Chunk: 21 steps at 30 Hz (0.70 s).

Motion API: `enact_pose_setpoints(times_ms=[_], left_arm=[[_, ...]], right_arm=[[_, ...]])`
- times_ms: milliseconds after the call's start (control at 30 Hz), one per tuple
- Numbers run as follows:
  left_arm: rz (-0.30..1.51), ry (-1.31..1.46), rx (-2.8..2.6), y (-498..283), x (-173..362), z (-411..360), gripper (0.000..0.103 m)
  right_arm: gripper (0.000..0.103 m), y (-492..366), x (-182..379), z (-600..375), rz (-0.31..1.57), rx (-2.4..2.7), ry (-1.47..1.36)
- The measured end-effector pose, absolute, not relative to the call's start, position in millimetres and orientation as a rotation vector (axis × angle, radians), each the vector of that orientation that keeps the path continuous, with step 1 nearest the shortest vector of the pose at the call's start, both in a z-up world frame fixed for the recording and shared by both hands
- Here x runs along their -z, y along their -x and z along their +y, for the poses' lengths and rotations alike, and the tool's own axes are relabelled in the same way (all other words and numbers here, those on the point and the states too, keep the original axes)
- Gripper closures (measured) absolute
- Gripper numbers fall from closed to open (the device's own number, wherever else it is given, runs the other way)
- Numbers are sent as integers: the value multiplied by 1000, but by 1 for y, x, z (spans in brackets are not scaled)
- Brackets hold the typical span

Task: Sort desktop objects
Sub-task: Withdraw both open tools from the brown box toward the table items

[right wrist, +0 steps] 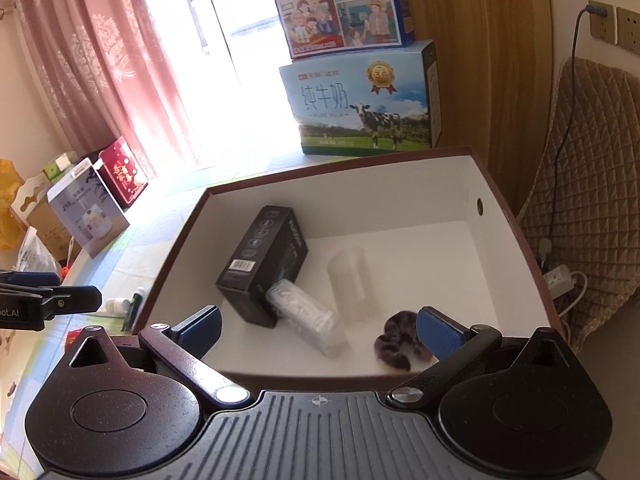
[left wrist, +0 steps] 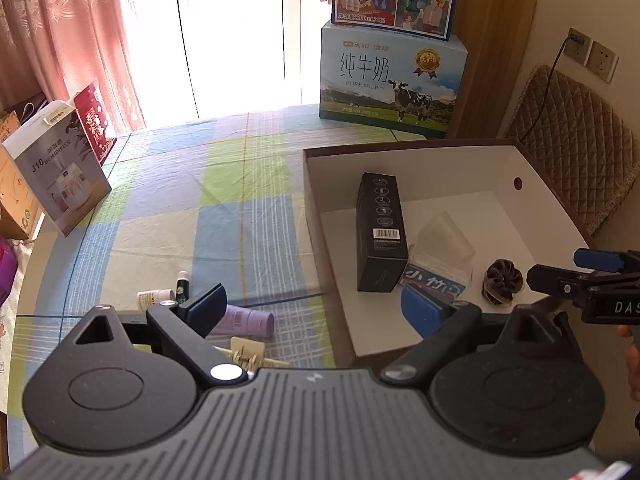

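Observation:
A brown storage box [left wrist: 400,145] with a white inside sits on the right of the checked tablecloth [left wrist: 224,208]. In it lie a black carton [left wrist: 380,236], a clear cup [left wrist: 446,236], a tissue pack [left wrist: 436,280] and a dark scrunchie [left wrist: 502,280]. My left gripper [left wrist: 316,312] is open and holds nothing, straddling the box's left wall. Just past its left finger lie a purple tube [left wrist: 248,322], a white bottle [left wrist: 154,298] and a green stick [left wrist: 183,286]. My right gripper [right wrist: 320,332] stands open over the box's near rim [right wrist: 320,168], the scrunchie [right wrist: 394,344] beside its right finger.
Two milk cartons [left wrist: 392,84] are stacked behind the box. A humidifier box [left wrist: 60,176] and a red box [left wrist: 96,120] stand at the table's left edge. A quilted chair back [left wrist: 576,148] and wall sockets [left wrist: 592,56] are at the right. A small card [left wrist: 248,354] lies under my left gripper.

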<state>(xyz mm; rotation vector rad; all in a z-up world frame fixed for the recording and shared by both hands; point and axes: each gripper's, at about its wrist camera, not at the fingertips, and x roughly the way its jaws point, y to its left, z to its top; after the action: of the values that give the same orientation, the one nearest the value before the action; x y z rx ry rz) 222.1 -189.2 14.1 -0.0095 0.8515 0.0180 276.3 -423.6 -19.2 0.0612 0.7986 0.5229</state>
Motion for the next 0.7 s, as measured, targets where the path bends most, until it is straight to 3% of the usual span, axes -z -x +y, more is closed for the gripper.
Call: enact_pose_setpoints(times_ms=[700], left_arm=[[892, 5, -42, -148, -6, -105, 11]], right_arm=[[2, -194, 29, -358, 854, -578, -38]])
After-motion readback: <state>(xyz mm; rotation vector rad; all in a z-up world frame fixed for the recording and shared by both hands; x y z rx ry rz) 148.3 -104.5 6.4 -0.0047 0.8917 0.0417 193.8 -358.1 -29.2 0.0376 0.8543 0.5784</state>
